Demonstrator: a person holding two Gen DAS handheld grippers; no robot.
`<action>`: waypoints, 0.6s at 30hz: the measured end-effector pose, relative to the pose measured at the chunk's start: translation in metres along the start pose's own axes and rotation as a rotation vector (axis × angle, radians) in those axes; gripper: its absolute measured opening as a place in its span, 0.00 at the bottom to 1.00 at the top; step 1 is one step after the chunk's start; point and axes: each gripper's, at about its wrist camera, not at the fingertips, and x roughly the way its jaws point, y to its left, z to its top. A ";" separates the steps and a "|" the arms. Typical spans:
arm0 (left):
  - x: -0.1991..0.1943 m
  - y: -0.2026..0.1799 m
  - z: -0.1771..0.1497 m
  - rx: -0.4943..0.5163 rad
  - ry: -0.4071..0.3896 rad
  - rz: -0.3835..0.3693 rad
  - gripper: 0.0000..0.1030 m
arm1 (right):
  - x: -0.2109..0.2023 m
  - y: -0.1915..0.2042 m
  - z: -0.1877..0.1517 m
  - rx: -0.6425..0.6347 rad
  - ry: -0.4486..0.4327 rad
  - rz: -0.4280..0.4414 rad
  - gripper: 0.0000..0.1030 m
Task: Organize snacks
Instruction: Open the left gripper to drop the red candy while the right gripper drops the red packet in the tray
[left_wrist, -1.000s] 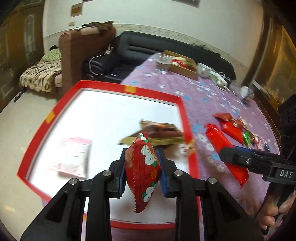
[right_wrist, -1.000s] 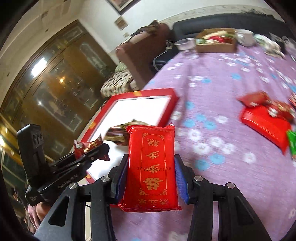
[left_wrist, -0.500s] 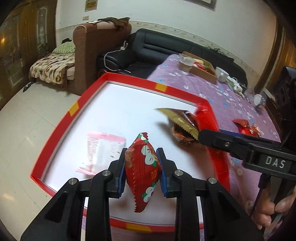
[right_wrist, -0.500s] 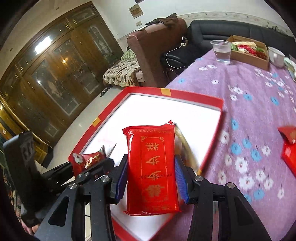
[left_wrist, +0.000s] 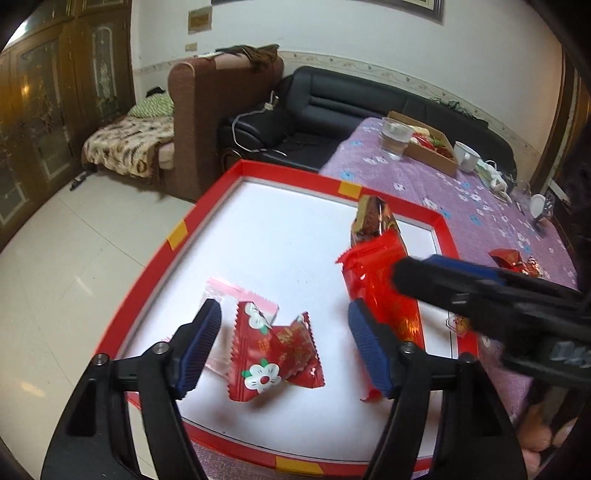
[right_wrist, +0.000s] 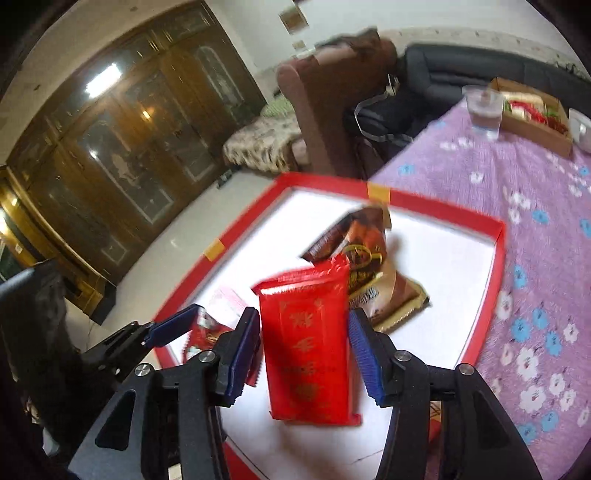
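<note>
My left gripper (left_wrist: 282, 310) stands open over the red-rimmed white tray (left_wrist: 258, 173), its jaws still opening. Between and below its pads, a red flower-print snack packet (left_wrist: 275, 354) lies loose on the tray floor, partly over a pink packet (left_wrist: 225, 295). My right gripper (right_wrist: 303, 315) hovers over the tray (right_wrist: 443, 206) with its jaws opening. A red packet with gold characters (right_wrist: 308, 350) hangs tilted between its pads, which look just off its sides. Behind that lies a brown snack bag (right_wrist: 369, 258). The left gripper's finger (right_wrist: 170, 328) shows at lower left.
The tray sits at the edge of a table with a purple flowered cloth (left_wrist: 461, 192). At the far end stand a glass (left_wrist: 395, 136), a cardboard box of snacks (left_wrist: 432, 147) and a cup (left_wrist: 467, 155). Loose red snacks (left_wrist: 513, 258) lie right of the tray. Sofas stand beyond.
The left gripper opened and the flower-print packet dropped onto the tray beside the pink one. The right gripper came over the tray with the red packet, and its jaws widened.
</note>
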 end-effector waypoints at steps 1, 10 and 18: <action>-0.001 -0.001 0.001 0.003 -0.008 0.005 0.72 | -0.008 -0.002 -0.001 0.001 -0.022 0.011 0.52; -0.011 -0.045 -0.004 0.114 -0.021 -0.029 0.72 | -0.070 -0.058 -0.021 0.086 -0.135 -0.083 0.60; -0.027 -0.105 -0.012 0.256 -0.031 -0.090 0.72 | -0.151 -0.149 -0.058 0.238 -0.228 -0.248 0.65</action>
